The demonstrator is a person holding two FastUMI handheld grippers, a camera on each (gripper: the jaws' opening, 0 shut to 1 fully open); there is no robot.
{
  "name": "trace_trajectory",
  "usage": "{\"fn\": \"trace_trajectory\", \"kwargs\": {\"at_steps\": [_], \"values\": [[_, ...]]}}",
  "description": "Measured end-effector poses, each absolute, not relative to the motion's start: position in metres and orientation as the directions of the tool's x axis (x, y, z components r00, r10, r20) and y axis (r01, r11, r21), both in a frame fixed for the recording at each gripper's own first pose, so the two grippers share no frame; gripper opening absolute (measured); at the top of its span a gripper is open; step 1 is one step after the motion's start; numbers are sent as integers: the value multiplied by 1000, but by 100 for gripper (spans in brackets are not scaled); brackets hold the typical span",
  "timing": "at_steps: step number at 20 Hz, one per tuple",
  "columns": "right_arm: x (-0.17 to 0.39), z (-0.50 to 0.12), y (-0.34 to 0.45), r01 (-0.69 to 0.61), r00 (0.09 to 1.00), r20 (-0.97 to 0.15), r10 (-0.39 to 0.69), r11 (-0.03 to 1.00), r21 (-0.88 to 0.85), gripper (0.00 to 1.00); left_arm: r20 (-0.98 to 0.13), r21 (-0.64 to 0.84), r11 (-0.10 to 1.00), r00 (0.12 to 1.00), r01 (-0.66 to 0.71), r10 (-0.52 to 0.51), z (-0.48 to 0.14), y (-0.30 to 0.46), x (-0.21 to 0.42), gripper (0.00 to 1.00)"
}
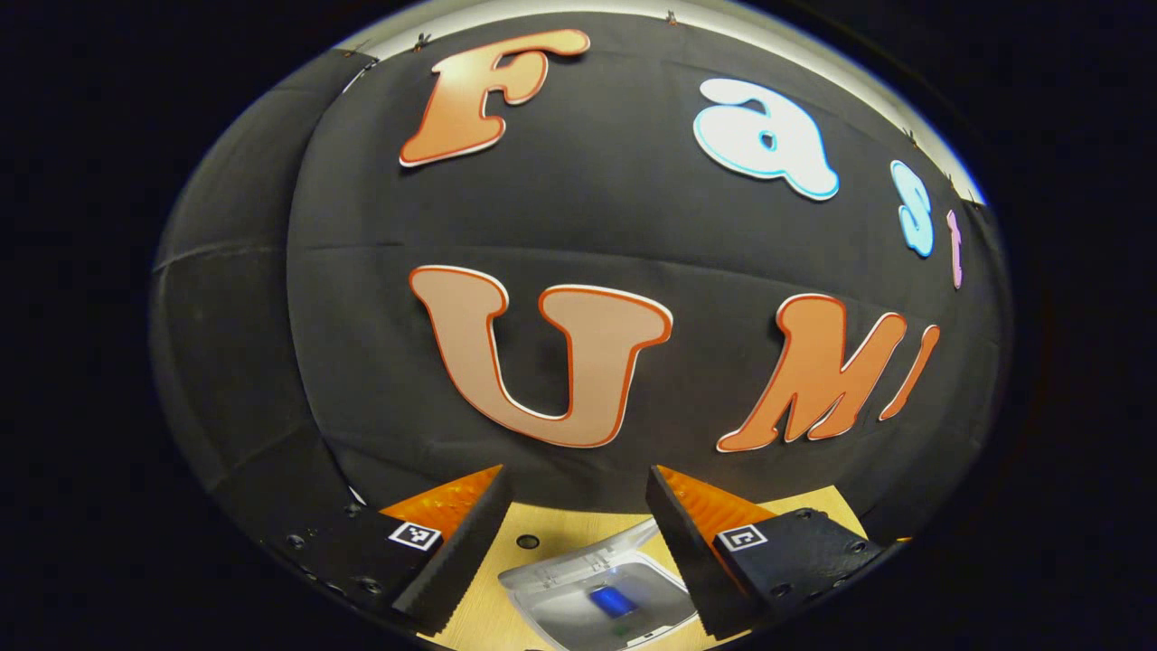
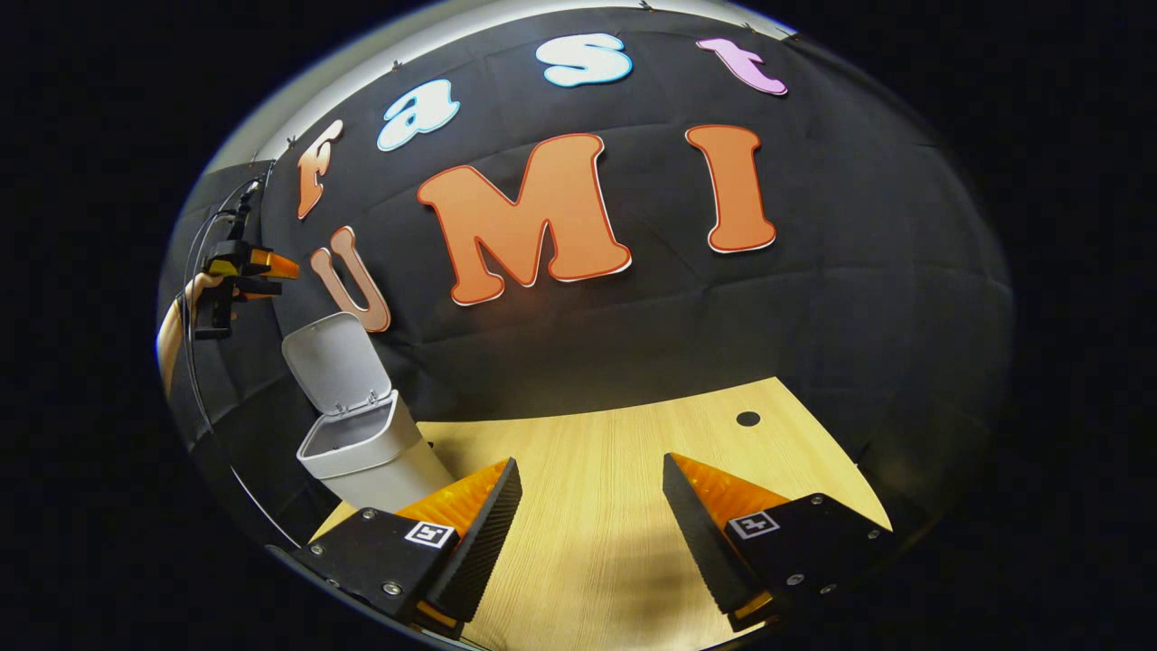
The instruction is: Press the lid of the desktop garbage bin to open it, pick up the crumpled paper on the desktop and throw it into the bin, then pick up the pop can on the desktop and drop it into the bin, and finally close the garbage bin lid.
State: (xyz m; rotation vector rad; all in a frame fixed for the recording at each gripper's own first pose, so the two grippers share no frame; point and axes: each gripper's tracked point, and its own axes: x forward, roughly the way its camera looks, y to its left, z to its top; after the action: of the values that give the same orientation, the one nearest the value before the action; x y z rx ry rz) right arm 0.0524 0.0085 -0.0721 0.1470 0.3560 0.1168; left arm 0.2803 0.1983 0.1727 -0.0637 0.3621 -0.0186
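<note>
Item: desktop garbage bin (image 2: 366, 452), pale grey plastic with a white rim, standing at the lower left of the right gripper view on a light wood-grain desktop (image 2: 615, 452); its lid (image 2: 333, 362) is hinged up and back, leaning against the black booth wall. No brand or readable writing shows on the bin. In the left gripper view the bin (image 1: 601, 597) sits at the bottom centre, seen from above between the two fingers, mouth open, with a blue object (image 1: 612, 600) lying inside; whether this is the pop can cannot be told. Left gripper (image 1: 578, 533): jaws spread wide, holding nothing, positioned above the bin; each finger carries a small square black-and-white marker tag, not legible as text. It appears also at the upper left of the right gripper view (image 2: 258, 271), held by a hand above the raised lid. Right gripper (image 2: 592, 533): jaws spread wide, empty, over bare desktop. A small dark round hole (image 2: 747, 419) sits in the desktop at centre right.
</note>
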Motion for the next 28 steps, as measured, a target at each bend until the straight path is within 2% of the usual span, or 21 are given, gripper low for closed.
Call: {"fn": "trace_trajectory", "kwargs": {"at_steps": [5, 9, 11, 22, 28], "values": [[51, -76, 9, -81, 929, -345, 134, 983, 163, 94, -515, -59, 998, 857, -31, -4, 118, 212, 308, 95], [50, -80, 10, -70, 927, -353, 127, 983, 169, 94, -561, -45, 998, 828, -54, 19, 78, 224, 310, 95], [49, -81, 10, -66, 925, -357, 128, 982, 179, 94, -579, -43, 999, 815, -26, -4, 67, 219, 303, 95], [47, -81, 21, -101, 918, -360, 166, 976, 193, 94, -555, -43, 997, 828, 62, -76, 35, 174, 243, 95], [42, -83, 17, -120, 913, -364, 186, 973, 197, 94, -546, -13, 998, 836, 68, -64, -6, 143, 202, 95]]}}
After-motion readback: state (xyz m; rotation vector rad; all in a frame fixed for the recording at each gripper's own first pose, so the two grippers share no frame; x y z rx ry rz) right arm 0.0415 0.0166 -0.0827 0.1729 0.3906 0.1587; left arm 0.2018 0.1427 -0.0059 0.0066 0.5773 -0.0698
